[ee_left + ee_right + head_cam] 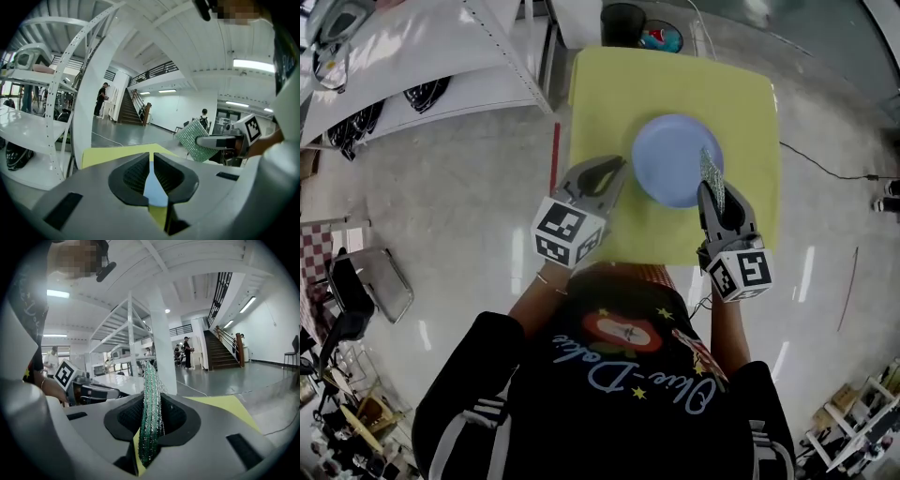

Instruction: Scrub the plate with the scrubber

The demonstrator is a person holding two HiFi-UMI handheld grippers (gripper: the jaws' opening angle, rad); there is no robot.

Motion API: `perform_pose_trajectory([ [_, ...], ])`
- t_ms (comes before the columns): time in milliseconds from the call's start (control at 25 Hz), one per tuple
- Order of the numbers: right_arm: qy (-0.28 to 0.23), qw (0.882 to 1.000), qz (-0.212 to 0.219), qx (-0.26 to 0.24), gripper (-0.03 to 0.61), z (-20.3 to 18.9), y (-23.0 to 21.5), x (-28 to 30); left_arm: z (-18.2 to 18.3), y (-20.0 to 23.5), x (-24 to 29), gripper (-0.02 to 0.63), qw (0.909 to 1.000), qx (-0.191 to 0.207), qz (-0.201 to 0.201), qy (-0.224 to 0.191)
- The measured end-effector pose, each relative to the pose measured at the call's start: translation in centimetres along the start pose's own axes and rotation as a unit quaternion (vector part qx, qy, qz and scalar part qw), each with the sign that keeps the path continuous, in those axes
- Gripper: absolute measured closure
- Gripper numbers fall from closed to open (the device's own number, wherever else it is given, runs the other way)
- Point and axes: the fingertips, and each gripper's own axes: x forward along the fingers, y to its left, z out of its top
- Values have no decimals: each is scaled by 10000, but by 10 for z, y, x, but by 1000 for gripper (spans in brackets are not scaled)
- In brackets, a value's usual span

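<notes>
Head view showed a square yellow table (600, 84) with a round pale blue plate (670, 155) lying flat on it, towards the far right part of the top. The plate's face was plain blue, and nothing lay in it.

The left gripper (622, 167) pointed at the plate's left rim with its tips just beside it; whether they touched the rim could not be told. Left gripper view showed its jaws clenched together at the tips with nothing between the pads. Only a sliver of blue plate and yellow table showed through the narrow slit behind them.

The right gripper (717, 194) was at the plate's right side, clamped on a thin green glittery scrubber (710, 172). Right gripper view showed the scrubber standing on edge between the two dark pads, gripped low and rising past the tips. From the head view its upper edge lay over the plate's right rim, but contact with the plate could not be made out.

A black round bin (623, 21) stood on the floor beyond the table's far edge, and its contents could not be made out. A white shelf rack (441, 56) to the left held some dark items (427, 94) on a lower shelf.
</notes>
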Motion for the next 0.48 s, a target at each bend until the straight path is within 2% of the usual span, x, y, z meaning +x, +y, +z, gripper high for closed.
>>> perform_pose_trajectory([
  [240, 653, 9960, 401, -469, 516, -30, -23, 50, -20, 19, 25, 607, 9992, -171, 246, 282],
  [360, 1004, 9903, 584, -763, 516, -48, -31, 71, -34, 26, 34, 607, 9979, -369, 284, 448],
  [480, 1336, 9829, 769, -1007, 515, -67, -38, 89, -46, 32, 45, 607, 9967, -383, 366, 616],
])
